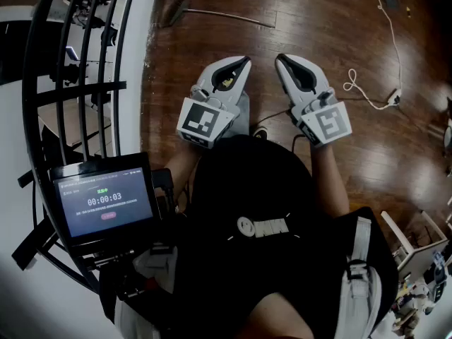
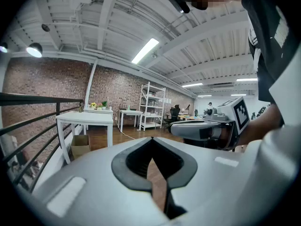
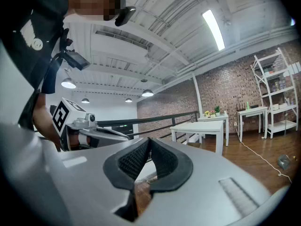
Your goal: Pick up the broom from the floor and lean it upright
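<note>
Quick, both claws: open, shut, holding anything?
Left claw: shut, nothing in it.
Right claw: shut, nothing in it.

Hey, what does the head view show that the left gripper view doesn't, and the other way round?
Head view only: the broom lying on the floor, a white cable, a timer screen. Left gripper view only: brick wall, white tables, shelf, ceiling lights. Both: left gripper and right gripper, shut and empty, the black railing, the floor.
</note>
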### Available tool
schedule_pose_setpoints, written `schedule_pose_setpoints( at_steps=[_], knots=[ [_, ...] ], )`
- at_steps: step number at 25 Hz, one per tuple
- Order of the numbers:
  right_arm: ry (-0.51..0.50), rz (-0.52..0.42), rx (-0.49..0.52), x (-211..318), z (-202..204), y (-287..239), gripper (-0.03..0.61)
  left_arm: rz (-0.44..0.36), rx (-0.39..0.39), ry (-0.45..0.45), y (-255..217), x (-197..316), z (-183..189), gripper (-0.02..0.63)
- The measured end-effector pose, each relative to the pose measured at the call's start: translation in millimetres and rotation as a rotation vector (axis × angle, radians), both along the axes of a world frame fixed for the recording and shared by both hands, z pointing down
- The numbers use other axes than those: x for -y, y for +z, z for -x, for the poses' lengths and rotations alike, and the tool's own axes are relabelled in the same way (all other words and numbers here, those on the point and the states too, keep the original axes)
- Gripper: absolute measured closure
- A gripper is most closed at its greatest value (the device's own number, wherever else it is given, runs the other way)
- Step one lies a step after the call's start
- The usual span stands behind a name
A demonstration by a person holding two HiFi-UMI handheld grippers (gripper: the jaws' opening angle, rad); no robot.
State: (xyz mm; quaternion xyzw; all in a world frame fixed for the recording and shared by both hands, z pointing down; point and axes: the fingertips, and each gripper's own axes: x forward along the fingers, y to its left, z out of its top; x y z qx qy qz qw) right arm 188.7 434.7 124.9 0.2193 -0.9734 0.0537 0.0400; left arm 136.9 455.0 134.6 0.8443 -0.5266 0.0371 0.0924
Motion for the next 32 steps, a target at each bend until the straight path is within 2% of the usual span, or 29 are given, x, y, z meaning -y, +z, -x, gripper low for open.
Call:
schedule_pose_setpoints(
  at_steps=[4,8,12,15,21,25,28,30,32],
  knots=[
    [0.017,0.0,0.012,26.4,19.9,-16.7,0.557,0.029,0.009,-0.026,-7.8,23.9,33.3,0.603],
    [0.026,-0.027,0.007,81.3,62.5,-46.8,0.557,-0.002,0.01,-0.012,-33.8,77.8,78.4,0.603],
    [0.038,-0.074,-0.054,114.1,91.1,-45.8,0.557,-0.006,-0.011,0.005,-32.5,111.9,108.1,0.603],
    [0.043,-0.073,-0.047,139.5,106.6,-47.9,0.557,0.026,-0.001,-0.005,-31.0,139.6,129.3,0.603],
    [0.065,-0.047,-0.034,161.7,101.2,-50.2,0.557,0.03,-0.017,0.003,-33.5,161.8,129.3,0.603],
    [0.051,-0.026,-0.025,164.2,108.8,-45.3,0.557,0.014,0.007,0.001,-30.2,164.0,134.8,0.603],
    [0.035,-0.006,-0.005,172.0,115.8,-44.5,0.557,0.043,0.036,-0.013,-32.1,170.2,138.9,0.603],
    [0.052,0.005,0.013,194.6,112.3,-45.6,0.557,0.042,0.053,0.005,-30.4,191.5,131.8,0.603],
    [0.065,0.007,0.022,222.7,109.5,-42.3,0.557,0.042,0.039,0.027,-29.3,219.6,122.7,0.603]
  ],
)
